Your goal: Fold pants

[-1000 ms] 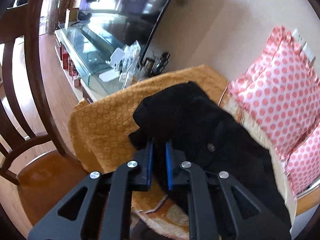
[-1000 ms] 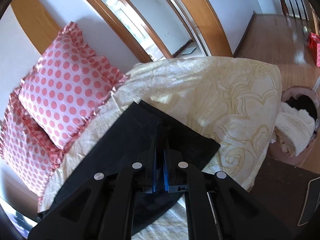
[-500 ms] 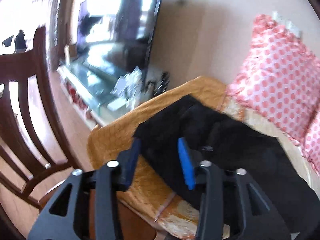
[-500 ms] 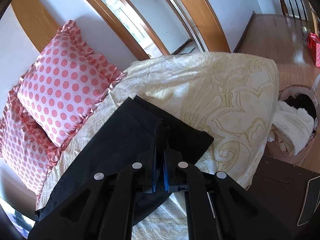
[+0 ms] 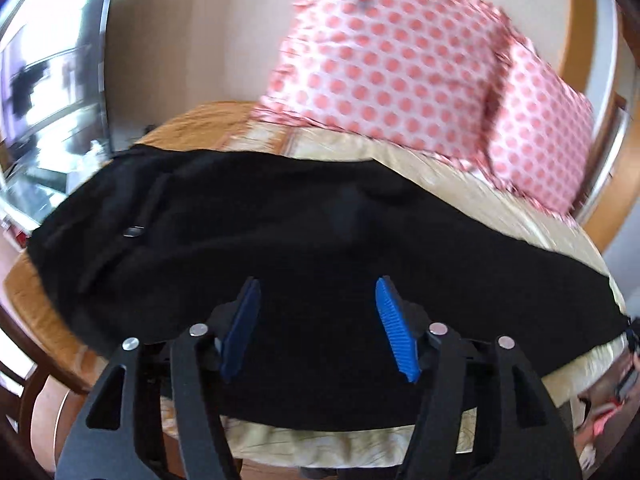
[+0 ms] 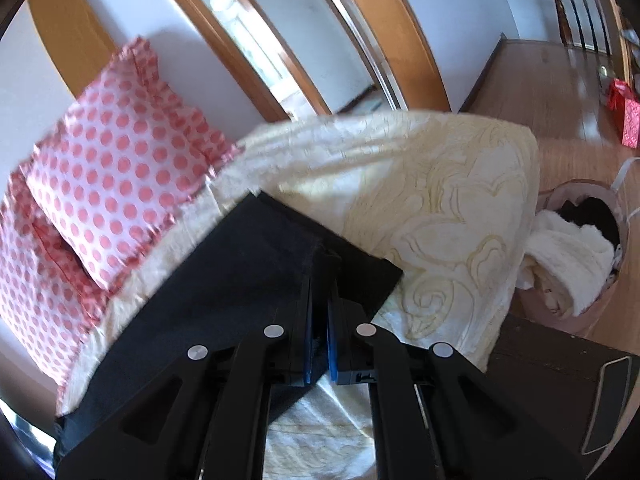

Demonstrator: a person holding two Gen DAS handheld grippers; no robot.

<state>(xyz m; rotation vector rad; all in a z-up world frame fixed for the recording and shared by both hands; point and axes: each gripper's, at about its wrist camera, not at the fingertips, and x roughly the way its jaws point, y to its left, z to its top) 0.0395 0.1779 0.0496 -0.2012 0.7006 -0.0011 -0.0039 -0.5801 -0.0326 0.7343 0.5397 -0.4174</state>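
Observation:
The black pants [image 5: 248, 240] lie stretched lengthwise across the bed, waist end with a button [image 5: 134, 232] at the left. My left gripper [image 5: 318, 300] is open, its blue pads [image 5: 394, 336] spread wide over the pants' middle, holding nothing. In the right wrist view the leg end of the pants [image 6: 256, 264] lies on the cream bedspread [image 6: 452, 216]. My right gripper [image 6: 319, 276] is shut on the pants' hem, with fabric pinched between the blue pads.
Two pink polka-dot pillows [image 5: 384, 52] lean on the wall behind the pants. An orange cover [image 5: 32, 300] lies under the waist end. A TV and glass cabinet [image 5: 36, 92] stand left. A laundry basket [image 6: 576, 256] sits on the floor beyond the bed's right corner.
My left gripper let go of the waist end, opened wide and swung right over the middle of the pants. My right gripper stayed shut on the hem and shifted slightly.

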